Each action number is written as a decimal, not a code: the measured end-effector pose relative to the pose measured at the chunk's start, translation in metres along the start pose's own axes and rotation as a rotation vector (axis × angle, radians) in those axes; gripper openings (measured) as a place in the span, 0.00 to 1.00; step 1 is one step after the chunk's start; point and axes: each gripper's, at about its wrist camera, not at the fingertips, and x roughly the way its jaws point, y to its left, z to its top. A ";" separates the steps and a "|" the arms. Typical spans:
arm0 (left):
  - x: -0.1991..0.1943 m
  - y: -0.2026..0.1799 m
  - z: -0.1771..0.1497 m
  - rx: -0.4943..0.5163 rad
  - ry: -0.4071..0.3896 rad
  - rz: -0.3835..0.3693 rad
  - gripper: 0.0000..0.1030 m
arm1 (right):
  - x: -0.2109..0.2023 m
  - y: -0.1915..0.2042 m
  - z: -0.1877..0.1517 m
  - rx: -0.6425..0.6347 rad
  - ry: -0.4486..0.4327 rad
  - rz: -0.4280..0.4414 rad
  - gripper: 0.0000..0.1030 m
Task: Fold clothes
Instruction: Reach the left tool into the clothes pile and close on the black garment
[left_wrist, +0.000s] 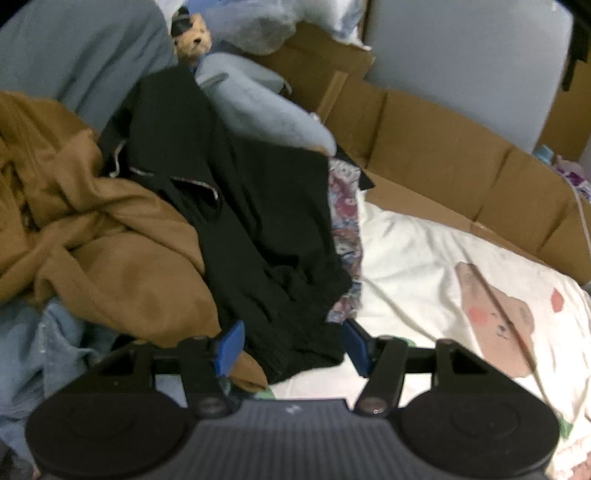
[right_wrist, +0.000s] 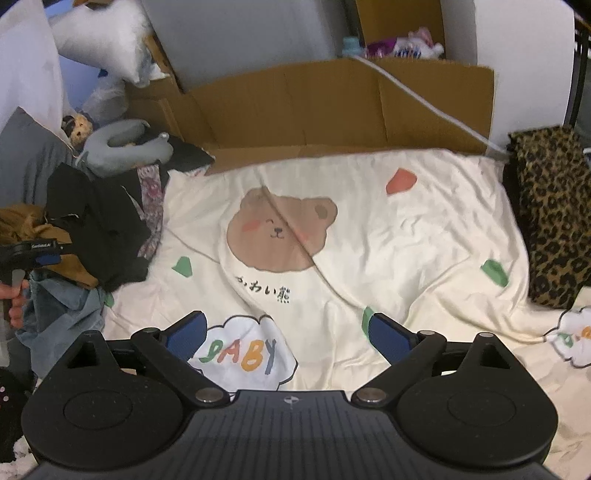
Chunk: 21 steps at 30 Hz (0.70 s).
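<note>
Clothes lie heaped at the cream bear blanket's (right_wrist: 369, 221) left edge, a black garment (left_wrist: 258, 221) draped over a brown one (left_wrist: 110, 240). The left gripper (left_wrist: 291, 347) straddles the black hem wide open, gripping nothing; the right gripper (right_wrist: 288, 332) hovers open and empty over the blanket. A pinch here could catch brown cloth too and drag the whole pile.

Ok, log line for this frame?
left gripper: open, at black knit garment hem | right gripper: open, empty, over cream bear-print blanket
</note>
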 end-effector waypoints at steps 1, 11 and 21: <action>0.006 0.002 -0.001 -0.001 0.004 0.008 0.60 | 0.007 -0.001 -0.001 0.005 0.008 0.002 0.94; 0.062 0.019 -0.010 -0.016 0.040 0.086 0.61 | 0.061 0.005 -0.014 0.025 0.077 0.036 0.93; 0.078 0.027 -0.018 -0.060 0.020 0.061 0.31 | 0.077 0.010 -0.027 0.027 0.124 0.063 0.89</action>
